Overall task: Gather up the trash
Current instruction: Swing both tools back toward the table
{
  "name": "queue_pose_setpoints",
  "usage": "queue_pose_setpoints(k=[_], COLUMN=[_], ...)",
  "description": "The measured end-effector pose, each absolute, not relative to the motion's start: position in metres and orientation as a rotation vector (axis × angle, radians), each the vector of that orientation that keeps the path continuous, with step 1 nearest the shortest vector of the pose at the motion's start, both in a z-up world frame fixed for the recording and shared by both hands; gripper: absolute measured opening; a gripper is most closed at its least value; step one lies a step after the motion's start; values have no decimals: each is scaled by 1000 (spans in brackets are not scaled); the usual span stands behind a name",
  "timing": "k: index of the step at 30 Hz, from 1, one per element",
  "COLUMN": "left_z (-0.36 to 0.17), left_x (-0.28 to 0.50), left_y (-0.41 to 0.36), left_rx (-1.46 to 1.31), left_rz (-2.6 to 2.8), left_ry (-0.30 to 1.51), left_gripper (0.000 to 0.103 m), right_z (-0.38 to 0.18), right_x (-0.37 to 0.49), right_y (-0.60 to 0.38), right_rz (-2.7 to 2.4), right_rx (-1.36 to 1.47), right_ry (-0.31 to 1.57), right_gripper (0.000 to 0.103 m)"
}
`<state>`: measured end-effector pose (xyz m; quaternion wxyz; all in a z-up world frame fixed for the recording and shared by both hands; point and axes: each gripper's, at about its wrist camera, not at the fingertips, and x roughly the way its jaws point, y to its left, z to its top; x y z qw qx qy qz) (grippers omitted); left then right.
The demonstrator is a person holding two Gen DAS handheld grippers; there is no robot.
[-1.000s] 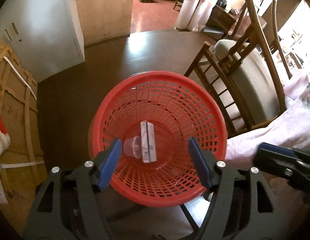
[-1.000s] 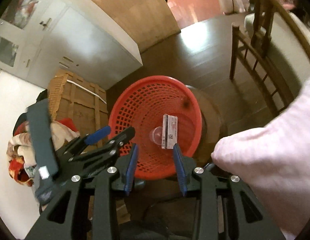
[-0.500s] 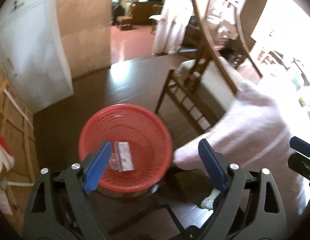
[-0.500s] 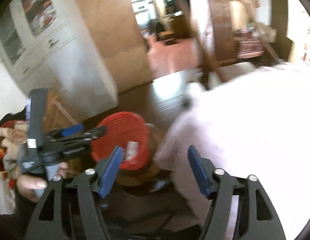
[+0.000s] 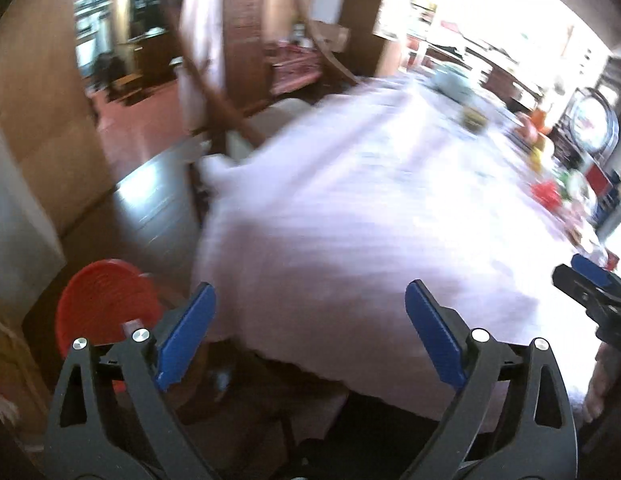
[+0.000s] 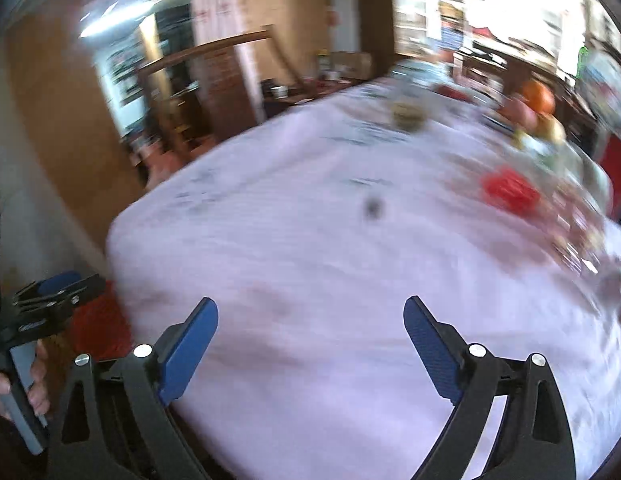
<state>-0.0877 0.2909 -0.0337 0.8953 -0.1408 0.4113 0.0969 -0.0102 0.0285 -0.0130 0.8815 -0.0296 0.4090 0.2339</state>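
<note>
Now I've swung both grippers away from the red basket (image 5: 104,304) toward the cloth-covered worktop (image 6: 350,280); left gripper (image 5: 310,336) and right gripper (image 6: 310,344) are opening, empty, ready for more trash.

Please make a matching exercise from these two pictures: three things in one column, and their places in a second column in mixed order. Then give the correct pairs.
Things:
1. red basket
2. pink tablecloth
3. wooden chair

Places:
A. beyond the far left corner of the table in the left wrist view
B. low at the left edge of the left wrist view, on the floor side of the table
C. spread over the table, filling the middle of both views

Pairs: 1-B, 2-C, 3-A
</note>
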Motion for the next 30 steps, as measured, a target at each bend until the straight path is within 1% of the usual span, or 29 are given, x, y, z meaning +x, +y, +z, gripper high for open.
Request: queue_pose_setpoints(k=[5,10,20,27,30], left_z=[-27,-30,-31,-29,-30], left_x=[-59,-32,-2,17,23], left_y=[228,175,102,64,53], left_rx=[-224,-173,-76,-17,-11], left_rz=[107,24,-84,-151,-181], left_ry=[867,901,940,935,941], left_gripper=[95,95,95,95,95], right_z=[-24,-27,-32,-42,-43], right_x=[3,6,7,13,15], right_y=[-37,-81,-170,-239,-253], right_rz=[400,349,214,90,42], right_rx=[8,48,153,283,307], right_ry=[857,837,827,848,842], right_gripper=[92,92,93,93,93])
